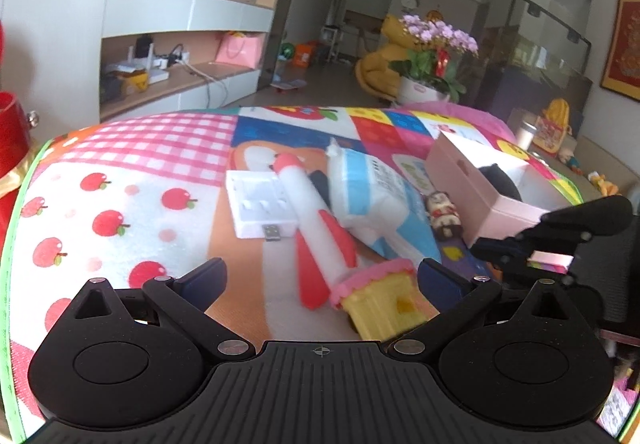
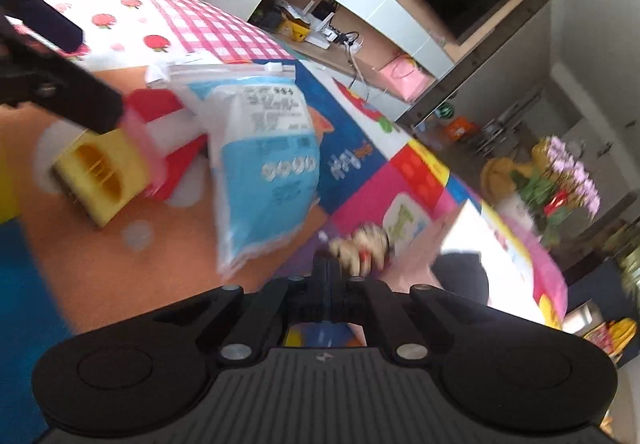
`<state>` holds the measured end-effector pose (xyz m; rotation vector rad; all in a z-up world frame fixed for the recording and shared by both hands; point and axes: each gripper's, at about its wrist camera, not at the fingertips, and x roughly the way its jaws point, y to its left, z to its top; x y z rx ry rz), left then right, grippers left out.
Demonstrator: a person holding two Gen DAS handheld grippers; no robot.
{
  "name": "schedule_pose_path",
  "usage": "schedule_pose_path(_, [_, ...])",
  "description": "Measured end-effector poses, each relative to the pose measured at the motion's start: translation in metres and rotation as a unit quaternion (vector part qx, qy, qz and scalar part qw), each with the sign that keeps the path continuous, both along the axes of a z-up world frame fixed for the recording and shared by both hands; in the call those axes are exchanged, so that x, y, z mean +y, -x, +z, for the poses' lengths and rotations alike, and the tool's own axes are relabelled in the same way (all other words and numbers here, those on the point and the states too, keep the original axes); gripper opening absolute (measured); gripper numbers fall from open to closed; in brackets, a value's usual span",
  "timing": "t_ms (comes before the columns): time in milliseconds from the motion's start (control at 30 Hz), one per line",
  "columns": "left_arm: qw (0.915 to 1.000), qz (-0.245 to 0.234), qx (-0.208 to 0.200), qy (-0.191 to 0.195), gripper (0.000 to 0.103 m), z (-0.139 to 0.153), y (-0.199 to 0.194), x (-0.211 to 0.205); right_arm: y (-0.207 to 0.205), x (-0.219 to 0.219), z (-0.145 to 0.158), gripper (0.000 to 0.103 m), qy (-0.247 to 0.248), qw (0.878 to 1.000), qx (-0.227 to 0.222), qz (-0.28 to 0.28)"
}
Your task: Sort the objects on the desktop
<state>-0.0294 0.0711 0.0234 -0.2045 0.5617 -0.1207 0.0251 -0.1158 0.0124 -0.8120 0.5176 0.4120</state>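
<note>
My left gripper (image 1: 322, 276) is open, and a yellow cupcake toy with pink frosting (image 1: 380, 296) lies tipped over between its jaws, nearer the right finger. Beyond it lie a white rocket toy with red fins (image 1: 308, 211), a white charger box with a USB plug (image 1: 256, 203) and a blue-and-white zip bag (image 1: 372, 187). A small figurine (image 1: 442, 211) lies by the pink box (image 1: 460, 179). In the right wrist view my right gripper (image 2: 328, 268) is shut, its tips just short of the blurred figurine (image 2: 360, 244); whether it touches is unclear.
A colourful patchwork cloth (image 1: 160, 171) covers the table. The pink box (image 2: 408, 264) is open with a dark object inside. A red tin (image 1: 12, 131) stands at the far left edge. Flowers (image 1: 436, 47) and shelves sit beyond the table.
</note>
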Motion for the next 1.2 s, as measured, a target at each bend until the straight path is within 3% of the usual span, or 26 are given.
schedule_pose_path(133, [0.9999, -0.008, 0.007, -0.014, 0.103, 0.0, 0.001, -0.014, 0.01, -0.015, 0.005, 0.001, -0.024, 1.0, -0.017, -0.009])
schedule_pose_path(367, [0.9989, 0.018, 0.015, -0.041, 0.103, -0.008, 0.001, -0.023, -0.003, 0.004, -0.003, 0.025, -0.015, 0.997, -0.069, 0.004])
schedule_pose_path(433, [0.9992, 0.016, 0.012, -0.035, 0.103, -0.011, 0.002, -0.02, -0.014, 0.015, 0.003, 0.025, -0.02, 0.997, -0.077, -0.001])
schedule_pose_path(500, [0.9996, 0.01, 0.01, -0.023, 0.103, -0.014, 0.003, -0.017, -0.034, 0.024, 0.015, 0.024, -0.038, 0.998, -0.053, -0.019])
schedule_pose_path(600, [0.9998, -0.006, 0.007, -0.017, 0.103, -0.016, 0.004, -0.017, -0.088, 0.03, 0.031, 0.024, -0.061, 0.995, 0.022, -0.071])
schedule_pose_path(733, [0.9998, -0.018, -0.009, -0.007, 0.103, -0.016, 0.009, -0.015, -0.159, 0.027, 0.034, 0.022, -0.077, 0.98, 0.131, -0.126])
schedule_pose_path(833, [0.9997, -0.021, -0.014, -0.002, 0.103, -0.016, 0.01, -0.016, -0.183, 0.025, 0.021, 0.021, -0.076, 0.97, 0.176, -0.148])
schedule_pose_path(1000, [0.9996, -0.021, -0.017, 0.011, 0.103, -0.015, 0.011, -0.013, -0.162, 0.025, 0.019, 0.018, -0.064, 0.97, 0.201, -0.12])
schedule_pose_path(1200, [0.9997, -0.018, -0.018, -0.003, 0.103, -0.013, 0.011, -0.018, -0.096, 0.009, 0.029, 0.018, -0.076, 0.964, 0.247, -0.067])
